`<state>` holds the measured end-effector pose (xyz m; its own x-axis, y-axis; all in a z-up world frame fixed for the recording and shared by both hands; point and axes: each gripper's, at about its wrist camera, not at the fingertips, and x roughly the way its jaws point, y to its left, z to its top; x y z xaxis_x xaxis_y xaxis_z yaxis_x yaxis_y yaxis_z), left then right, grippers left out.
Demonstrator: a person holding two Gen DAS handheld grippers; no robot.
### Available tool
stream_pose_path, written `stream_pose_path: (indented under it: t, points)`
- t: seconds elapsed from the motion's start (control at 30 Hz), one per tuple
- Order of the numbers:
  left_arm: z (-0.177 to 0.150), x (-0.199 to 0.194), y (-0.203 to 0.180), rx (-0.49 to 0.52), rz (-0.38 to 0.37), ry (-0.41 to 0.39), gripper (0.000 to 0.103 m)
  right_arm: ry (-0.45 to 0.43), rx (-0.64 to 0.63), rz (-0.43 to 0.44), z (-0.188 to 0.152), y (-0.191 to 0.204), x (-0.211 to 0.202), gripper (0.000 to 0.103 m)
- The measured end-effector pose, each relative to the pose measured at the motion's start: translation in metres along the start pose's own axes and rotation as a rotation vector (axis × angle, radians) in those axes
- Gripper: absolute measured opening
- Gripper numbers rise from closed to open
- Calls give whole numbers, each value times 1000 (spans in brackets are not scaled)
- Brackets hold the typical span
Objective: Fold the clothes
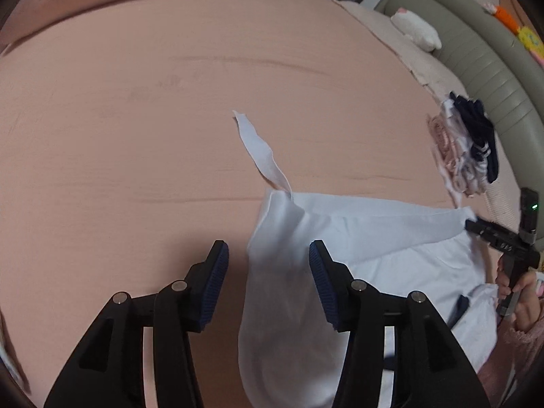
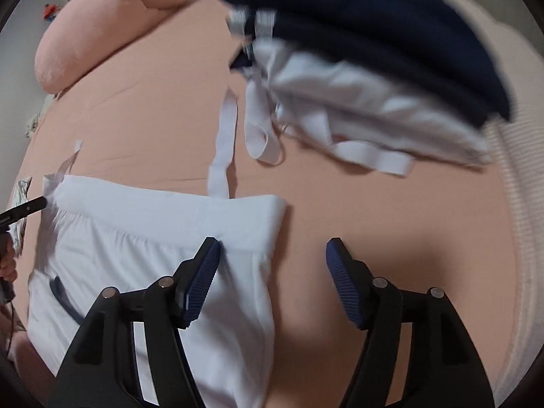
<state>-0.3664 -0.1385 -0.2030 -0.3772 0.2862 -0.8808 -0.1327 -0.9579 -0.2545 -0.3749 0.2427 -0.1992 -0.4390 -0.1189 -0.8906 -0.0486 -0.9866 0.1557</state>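
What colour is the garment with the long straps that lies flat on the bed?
White; the white strapped garment shows best in the right wrist view.

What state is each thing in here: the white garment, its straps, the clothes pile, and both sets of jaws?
White garment: lying flat on the pink sheet, waistband end away from the person, not gripped.
Straps: loose, trailing onto the sheet.
Clothes pile: heaped navy and white pieces, unfolded, blurred.
Left gripper: jaws open, over the garment's edge.
Right gripper: jaws open, straddling the garment's other edge.
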Motion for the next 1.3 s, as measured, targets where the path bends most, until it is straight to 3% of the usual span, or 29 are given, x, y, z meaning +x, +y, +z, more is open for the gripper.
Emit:
stream_pose_path:
  t: [0.03,0.07,0.1,0.13,0.27,0.37,0.6,0.77,0.83,0.9,1.0,1.1,1.17,1.23,1.3]
  points:
    - [4,2,-1,10,16,-8,30,-14,-17,-4,3,2,2,69]
    - [7,4,-2,20,32,-17,13,-24,-36,-5,6,5,3,50]
    - [11,6,-3,29,47,-25,11,-29,-52,-6,8,7,4,34]
    - [15,5,0,9,53,-34,10,-29,-63,-7,11,8,4,5]
    - [23,7,9,-41,44,-39,10,-41,-46,-14,16,-4,2,3]
    - [22,-4,5,-41,23,-77,9,-48,11,37,17,-18,-4,2]
    - [-4,-92,-36,139,24,-205,9,-129,-161,112,2,10,-77,1]
    - [-45,-157,-54,227,-6,-292,9,-180,-268,145,-41,27,-143,1]
    - [-75,-176,-60,264,-29,-307,9,-183,-298,147,-68,45,-158,1]
    - [-111,-185,-58,299,-38,-275,10,-166,-319,132,-89,60,-166,1]
    - [-154,-168,-50,317,14,-164,10,-93,-331,101,-136,58,-162,1]
    - [-187,-139,-39,296,92,0,20,21,-316,68,-163,47,-144,2]
    - [-195,-142,-28,236,94,6,31,78,-299,52,-177,40,-136,3]
    - [-197,-166,-20,157,47,-80,34,44,-270,67,-173,37,-151,6]
    - [-192,-188,-16,79,-13,-182,47,-9,-257,79,-167,39,-170,22]
